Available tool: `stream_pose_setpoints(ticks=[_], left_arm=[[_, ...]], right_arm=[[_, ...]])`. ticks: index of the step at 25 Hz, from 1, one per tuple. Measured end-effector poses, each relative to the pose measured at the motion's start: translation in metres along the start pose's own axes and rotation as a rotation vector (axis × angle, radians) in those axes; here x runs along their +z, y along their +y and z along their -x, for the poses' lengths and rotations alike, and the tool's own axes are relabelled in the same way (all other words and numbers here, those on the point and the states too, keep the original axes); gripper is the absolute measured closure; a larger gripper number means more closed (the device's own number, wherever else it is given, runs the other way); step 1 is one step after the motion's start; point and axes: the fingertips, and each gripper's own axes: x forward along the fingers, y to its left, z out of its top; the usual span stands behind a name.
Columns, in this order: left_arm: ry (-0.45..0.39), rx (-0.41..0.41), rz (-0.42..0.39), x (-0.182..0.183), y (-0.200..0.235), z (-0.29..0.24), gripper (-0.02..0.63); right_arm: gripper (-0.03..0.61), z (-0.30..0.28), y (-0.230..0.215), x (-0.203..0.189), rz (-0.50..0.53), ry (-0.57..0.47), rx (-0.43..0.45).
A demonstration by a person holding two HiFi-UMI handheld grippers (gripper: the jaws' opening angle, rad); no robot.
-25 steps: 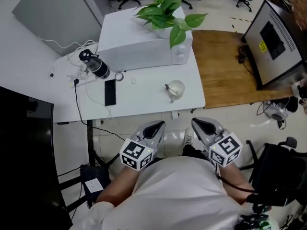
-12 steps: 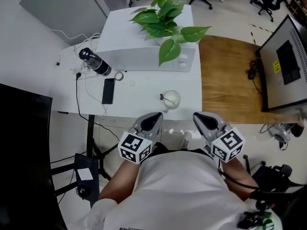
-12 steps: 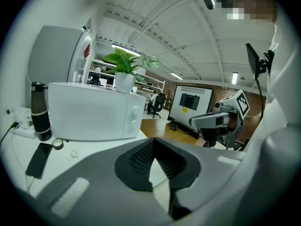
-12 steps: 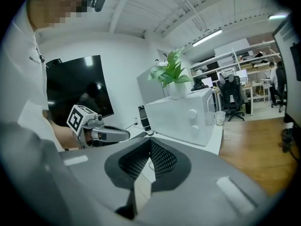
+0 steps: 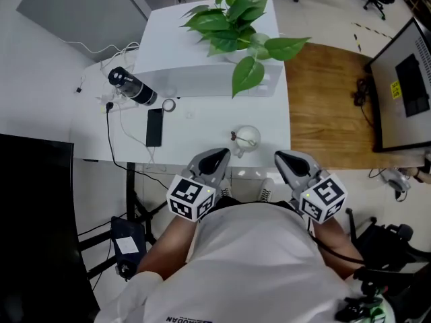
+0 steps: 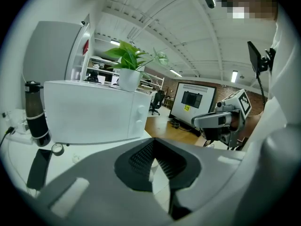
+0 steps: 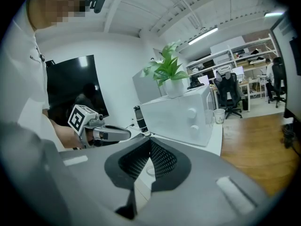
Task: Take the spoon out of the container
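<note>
- The white rectangular surface [image 5: 202, 140] carries everything that matters. It lies ahead of me, with a brown wooden top beside it on the right.
- A large white box-shaped appliance [image 5: 202, 59] sits at the far side of the surface, and a green leafy potted plant [image 5: 236, 19] stands on top of it.
- My left tongs [image 5: 214, 159] hover at the near edge of the surface, jaws pressed together with nothing between them.
- My right tongs [image 5: 286, 160] hover level with them, just to the right. Their jaws are also closed and empty.
- A black cylindrical bottle [image 5: 131, 88] lies on the left of the surface among white cables, well apart from my target.
- A flat black phone [image 5: 154, 127] rests near the front left, beside the cables.
- The small clear round container [image 5: 249, 138] stands near the front edge, just beyond the two tongs and between them.
- The small thin spoon [image 5: 236, 137] rests inside the container, with its handle end leaning over the left rim towards my left tongs.
- I judge the spoon stiff, light and rather slippery, so I would pinch the exposed handle end squarely with the pads.
- The container looks light and may tip or slide as the spoon lifts. I would steady its far wall with the right tongs and draw the spoon up along its own lean.
- Both tongs must open before anything can be gripped.
</note>
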Motion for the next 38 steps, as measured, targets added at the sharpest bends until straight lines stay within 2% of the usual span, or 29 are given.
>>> stream_pose_setpoints(ticks=[9,23,32,38], left_arm=[[-0.004,-0.092,-0.016,0.000,0.020,-0.009,0.609],[0.048,-0.075,0.043,-0.020,0.047,-0.039,0.529],[0.088,-0.065,0.155,-0.036,0.057,-0.060,0.459],[0.109,-0.055,0.224,-0.047,0.061,-0.071,0.456]], right_arm=[[0.575,-0.013,-0.001,-0.001,-0.032,-0.016,-0.114],[0.575,-0.022,-0.006,-0.011,-0.048,0.029,-0.143],[0.574,-0.025,-0.016,-0.017,-0.072,0.049,-0.144],[0.574,-0.025,-0.024,-0.020,-0.083,0.055,-0.150]])
